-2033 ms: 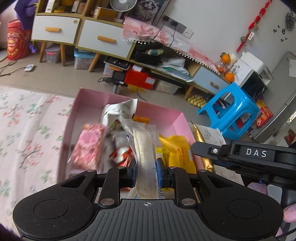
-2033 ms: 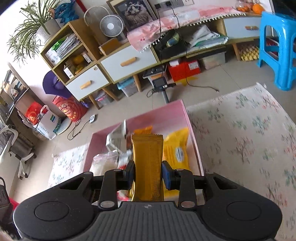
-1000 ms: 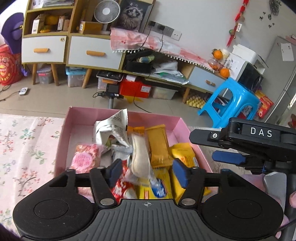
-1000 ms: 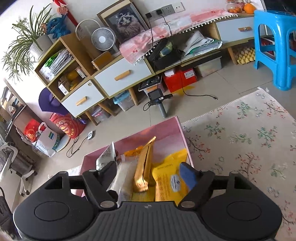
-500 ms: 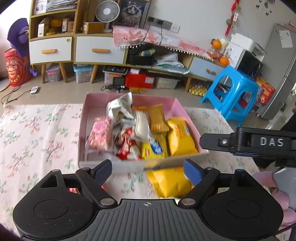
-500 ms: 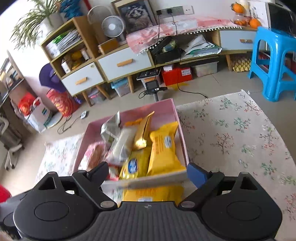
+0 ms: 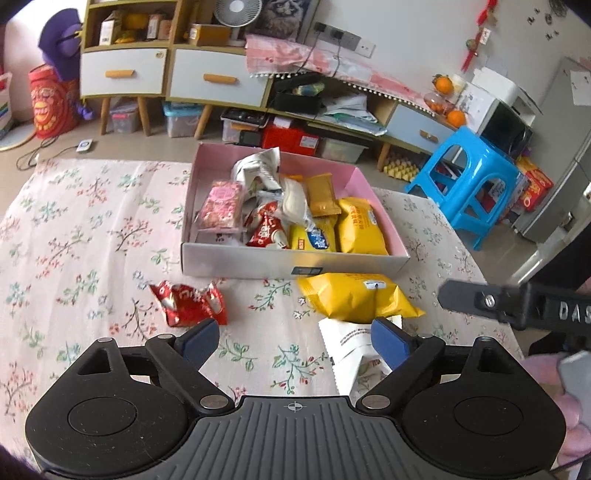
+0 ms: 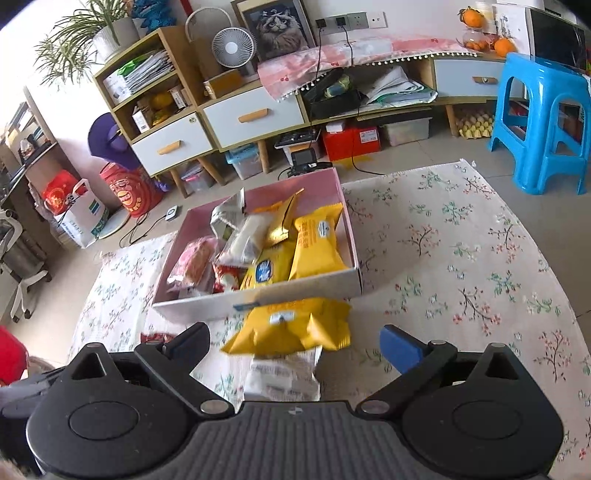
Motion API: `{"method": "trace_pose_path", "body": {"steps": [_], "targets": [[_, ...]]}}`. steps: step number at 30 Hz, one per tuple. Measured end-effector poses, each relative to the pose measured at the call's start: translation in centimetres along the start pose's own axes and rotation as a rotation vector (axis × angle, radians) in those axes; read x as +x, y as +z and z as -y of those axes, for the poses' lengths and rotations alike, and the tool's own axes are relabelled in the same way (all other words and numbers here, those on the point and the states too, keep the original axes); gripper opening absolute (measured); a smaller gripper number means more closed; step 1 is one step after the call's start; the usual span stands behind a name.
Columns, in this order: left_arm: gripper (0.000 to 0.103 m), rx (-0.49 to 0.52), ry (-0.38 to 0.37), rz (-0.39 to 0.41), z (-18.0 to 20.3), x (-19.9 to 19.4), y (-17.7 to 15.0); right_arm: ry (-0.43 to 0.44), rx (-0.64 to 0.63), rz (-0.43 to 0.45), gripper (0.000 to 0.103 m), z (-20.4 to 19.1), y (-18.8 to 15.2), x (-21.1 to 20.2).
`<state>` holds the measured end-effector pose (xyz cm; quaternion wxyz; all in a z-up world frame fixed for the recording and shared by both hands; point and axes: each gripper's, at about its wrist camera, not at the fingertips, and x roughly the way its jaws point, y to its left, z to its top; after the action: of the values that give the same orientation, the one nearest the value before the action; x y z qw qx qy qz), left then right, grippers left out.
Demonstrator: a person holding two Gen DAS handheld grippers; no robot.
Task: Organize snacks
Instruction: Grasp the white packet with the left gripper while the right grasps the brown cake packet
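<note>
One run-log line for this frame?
left gripper: opening, empty | right gripper: opening, empty | box: snacks inside | outside box: red packet, yellow bag, white packet

**Premises: domestic living room**

Setting is a lived-in home. A low wooden sideboard (image 8: 236, 122) with white drawers and open shelves lines the wall, carrying a desk fan (image 8: 231, 46), a framed cat picture (image 8: 275, 27), a potted plant (image 8: 85, 33) and a pink cloth runner (image 8: 354, 51). Storage bins and boxes sit on the tiled floor (image 8: 406, 155) beneath. A blue plastic stool (image 8: 543, 122), oranges (image 7: 443, 85) and a floral tablecloth (image 7: 92, 229) on the tabletop are noted.
</note>
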<state>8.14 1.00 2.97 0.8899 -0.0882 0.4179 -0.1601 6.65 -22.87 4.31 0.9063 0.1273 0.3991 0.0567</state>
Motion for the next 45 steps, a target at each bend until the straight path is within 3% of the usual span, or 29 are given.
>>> {"method": "trace_pose_path", "body": {"steps": [20,33,45], "targets": [[0.092,0.019,0.028,-0.008,0.8,1.1,-2.6,-0.065,-0.244,0.055,0.092,1.7,-4.6,-1.6],[0.092,0.076,-0.03,-0.014,3.6,3.0,-3.5,-0.062,-0.352,-0.002,0.094,4.3,-7.4,-0.8],[0.092,0.122,-0.09,-0.05,6.4,6.6,-3.9,-0.032,-0.475,-0.076,0.094,1.7,-8.9,2.0]]}}
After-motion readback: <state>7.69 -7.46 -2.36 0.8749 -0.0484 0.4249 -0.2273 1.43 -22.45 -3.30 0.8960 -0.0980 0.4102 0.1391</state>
